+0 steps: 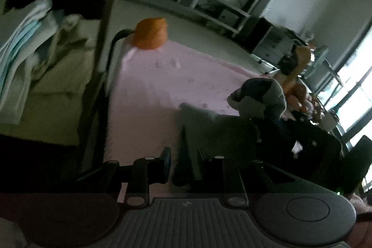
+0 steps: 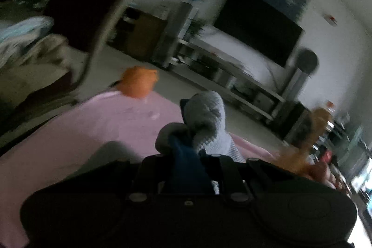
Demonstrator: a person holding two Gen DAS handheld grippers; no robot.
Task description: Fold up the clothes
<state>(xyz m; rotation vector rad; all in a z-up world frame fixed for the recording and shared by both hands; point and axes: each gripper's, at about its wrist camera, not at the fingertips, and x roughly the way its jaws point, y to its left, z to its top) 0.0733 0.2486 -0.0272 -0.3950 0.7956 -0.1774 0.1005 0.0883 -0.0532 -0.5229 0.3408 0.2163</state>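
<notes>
Cloth fills the right claw [image 2: 186, 169]: a grey-and-navy garment [image 2: 204, 122] is pinched between its fingers and bunches up above the pink surface [image 2: 81, 131]. In the left view the same garment [image 1: 258, 94] hangs well ahead of the left claw [image 1: 181, 166], whose fingers stand spread; a dark strip lies between them, too dim to name. Both views are blurred. Judging by the loose bundle, the cloth could slip from the pinch or land crumpled, since only one small part seems held. An orange thing [image 1: 151, 34] sits at the far edge and could snag a swinging sleeve. No containers can be made out.
</notes>
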